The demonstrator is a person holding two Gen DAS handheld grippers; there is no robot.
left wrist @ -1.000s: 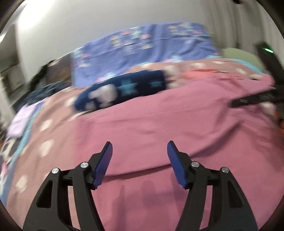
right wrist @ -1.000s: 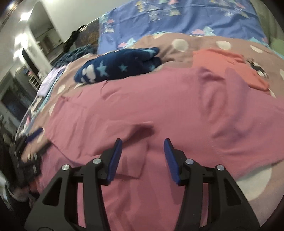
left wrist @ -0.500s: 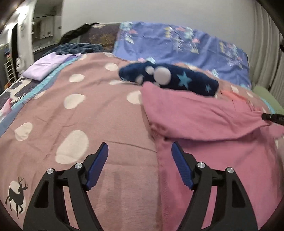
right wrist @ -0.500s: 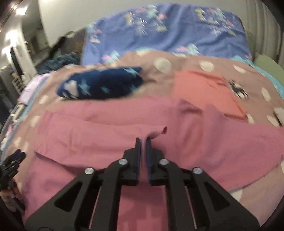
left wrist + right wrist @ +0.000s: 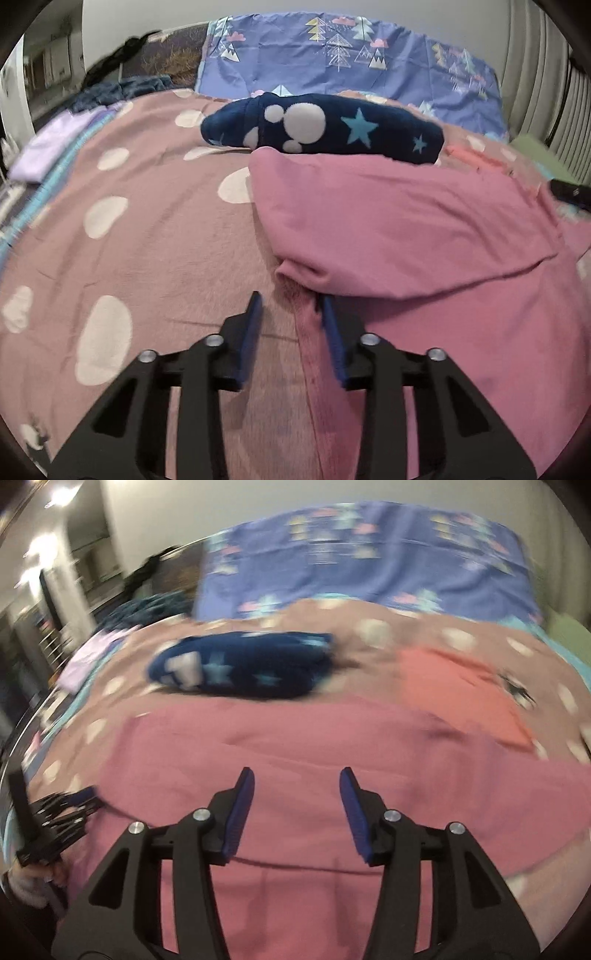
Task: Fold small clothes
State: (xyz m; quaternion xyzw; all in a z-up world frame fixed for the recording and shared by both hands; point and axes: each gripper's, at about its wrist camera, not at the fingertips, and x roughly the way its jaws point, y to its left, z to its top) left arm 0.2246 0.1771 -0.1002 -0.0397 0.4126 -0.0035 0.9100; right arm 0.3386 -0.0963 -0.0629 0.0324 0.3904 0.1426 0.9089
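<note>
The pink shirt (image 5: pixel 406 229) lies on the bed (image 5: pixel 147 240), its edge between the left gripper (image 5: pixel 291 306)'s half-open fingers, while the right gripper (image 5: pixel 297 781) hangs wide open above it.

Home bedroom: the bed (image 5: pixel 155 236) wore a polka-dot cover, a tree-print blue pillow (image 5: pixel 351 55) stood upper centre, curtains (image 5: pixel 535 66) hung at the right edge.

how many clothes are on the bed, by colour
pink garment: 1
navy star-print garment: 1
coral garment: 1
lilac garment: 1
dark blue heap at the far left, too unclear to split: 1
total: 5
</note>
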